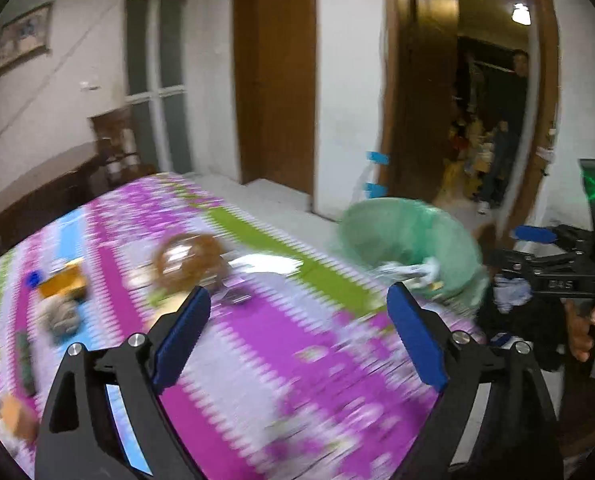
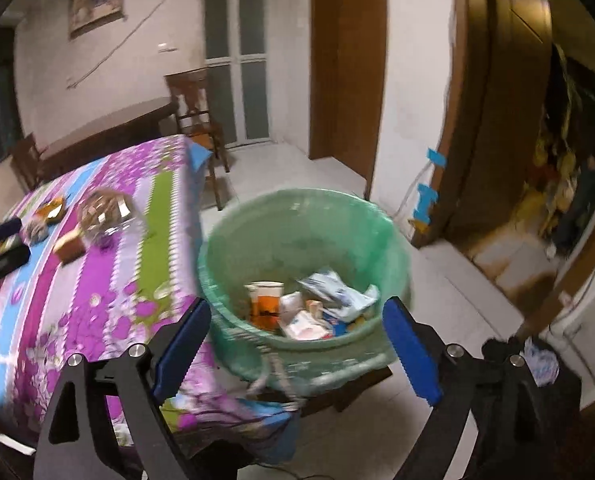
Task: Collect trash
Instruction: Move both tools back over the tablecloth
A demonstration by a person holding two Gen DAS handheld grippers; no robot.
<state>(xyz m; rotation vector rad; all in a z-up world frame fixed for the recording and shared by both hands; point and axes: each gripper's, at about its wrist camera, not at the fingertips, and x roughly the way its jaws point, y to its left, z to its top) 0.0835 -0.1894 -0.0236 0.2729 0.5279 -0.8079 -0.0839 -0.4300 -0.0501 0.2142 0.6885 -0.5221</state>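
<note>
So the green bin (image 2: 297, 248), lined with a thin green bag, sits just off the edge of the table (image 2: 97, 304). Inside it: a clear cup (image 2: 263, 304) with amber liquid, standing upright, plus crumpled white and blue wrappers (image 2: 337, 292) piled beside the cup. More trash is on the table, well away from the bin: a clear plastic container (image 2: 105, 210), an orange packet (image 2: 51, 208) and a small brown box (image 2: 70, 246).

The table has a purple floral cloth with green and blue stripes. Beyond the bin there's white tile floor, wooden doors and a chair.

The right gripper (image 2: 297, 312) hangs over the bin, jaws spread wide, nothing in them. The left gripper (image 1: 299, 312) is wide open and empty too, over the cloth. The left view is heavily blurred but catches a hand (image 1: 585, 328) on the other gripper's handle; only the right view looks into the bin.
</note>
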